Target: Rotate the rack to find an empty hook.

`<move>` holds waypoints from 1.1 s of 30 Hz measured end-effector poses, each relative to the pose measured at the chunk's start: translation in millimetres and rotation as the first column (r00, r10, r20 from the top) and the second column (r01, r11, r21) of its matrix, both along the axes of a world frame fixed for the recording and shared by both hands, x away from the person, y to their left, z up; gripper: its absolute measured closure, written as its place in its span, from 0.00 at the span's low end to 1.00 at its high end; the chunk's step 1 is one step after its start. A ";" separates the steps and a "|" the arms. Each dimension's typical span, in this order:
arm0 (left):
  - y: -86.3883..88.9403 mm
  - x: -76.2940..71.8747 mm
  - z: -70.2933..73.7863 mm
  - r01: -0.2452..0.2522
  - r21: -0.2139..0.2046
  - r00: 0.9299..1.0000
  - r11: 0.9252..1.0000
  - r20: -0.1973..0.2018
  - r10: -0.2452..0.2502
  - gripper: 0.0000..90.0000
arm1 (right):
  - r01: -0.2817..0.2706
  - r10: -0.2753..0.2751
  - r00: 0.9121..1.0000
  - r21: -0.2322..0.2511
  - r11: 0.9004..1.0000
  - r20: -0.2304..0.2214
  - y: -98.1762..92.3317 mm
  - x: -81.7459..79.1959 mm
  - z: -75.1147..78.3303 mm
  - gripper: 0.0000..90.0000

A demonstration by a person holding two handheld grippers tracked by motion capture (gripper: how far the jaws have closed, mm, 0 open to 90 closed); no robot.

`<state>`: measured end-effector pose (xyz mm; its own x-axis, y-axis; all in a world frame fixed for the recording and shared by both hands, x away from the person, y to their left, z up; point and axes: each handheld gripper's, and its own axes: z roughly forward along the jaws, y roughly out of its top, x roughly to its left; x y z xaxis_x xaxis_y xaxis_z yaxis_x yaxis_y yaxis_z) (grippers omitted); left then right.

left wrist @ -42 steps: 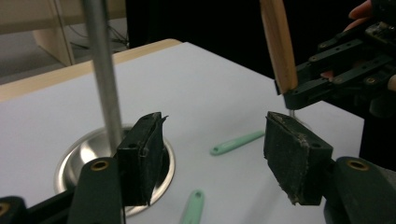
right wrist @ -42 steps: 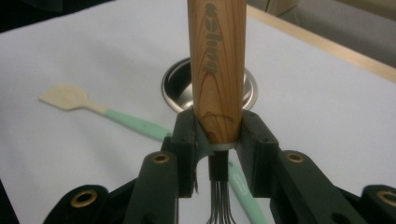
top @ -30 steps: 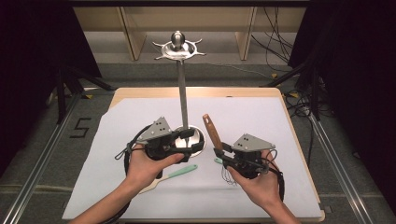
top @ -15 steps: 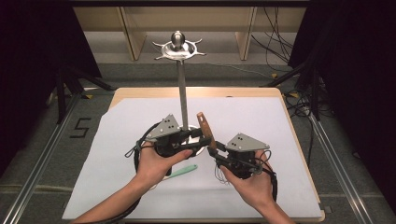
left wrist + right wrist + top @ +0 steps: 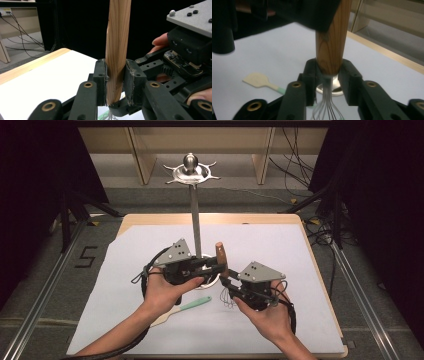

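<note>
Whisk [image 5: 220, 257] stands upright between both sets of jaws, wooden handle [image 5: 117, 50] up, wires [image 5: 327, 110] hanging below. Left gripper [image 5: 115, 82]: jaws have just been closing, pads now pressed on the handle from both sides. Right gripper [image 5: 328, 75]: jaws just opened further, flanking the handle's lower end; contact unclear. Spatula [image 5: 187, 307] lies on the white sheet [image 5: 310, 285], beside and below the jaws.

Both forearms are reaching in over the table, hands close together. The left gripper [image 5: 216, 265] is pointing toward the right one, its jaws having just been closing, pads now pressing. The right gripper [image 5: 226, 281] is facing it, jaws just easing apart.
</note>
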<state>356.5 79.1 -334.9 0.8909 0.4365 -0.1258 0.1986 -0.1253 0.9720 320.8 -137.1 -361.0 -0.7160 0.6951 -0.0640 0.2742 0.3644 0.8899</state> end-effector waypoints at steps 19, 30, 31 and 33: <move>38.4 31.7 22.1 0.140 0.090 0.987 0.986 0.066 -0.146 0.80 | 0.046 -0.045 0.999 0.004 0.999 -0.022 -25.8 -5.6 -17.9 0.63; 47.3 43.9 35.4 0.127 0.100 0.988 0.987 0.077 -0.135 0.80 | 0.078 -0.077 0.995 0.009 0.997 -0.065 -34.8 -4.1 -27.3 0.63; 47.4 44.3 37.3 0.126 0.104 0.988 0.987 0.080 -0.135 0.80 | 0.079 -0.078 0.995 0.007 0.997 -0.065 -35.5 -3.7 -27.6 0.63; 47.4 45.4 40.8 0.120 0.105 0.988 0.987 0.082 -0.129 0.80 | 0.080 -0.080 0.996 0.001 0.997 -0.049 -37.0 -2.7 -28.2 0.63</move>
<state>402.0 126.5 -294.1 0.9446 0.3281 -0.0063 0.0899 -0.2402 0.9666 318.1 -174.2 -389.2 -0.6604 0.7504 -0.0283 0.3456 0.3372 0.8757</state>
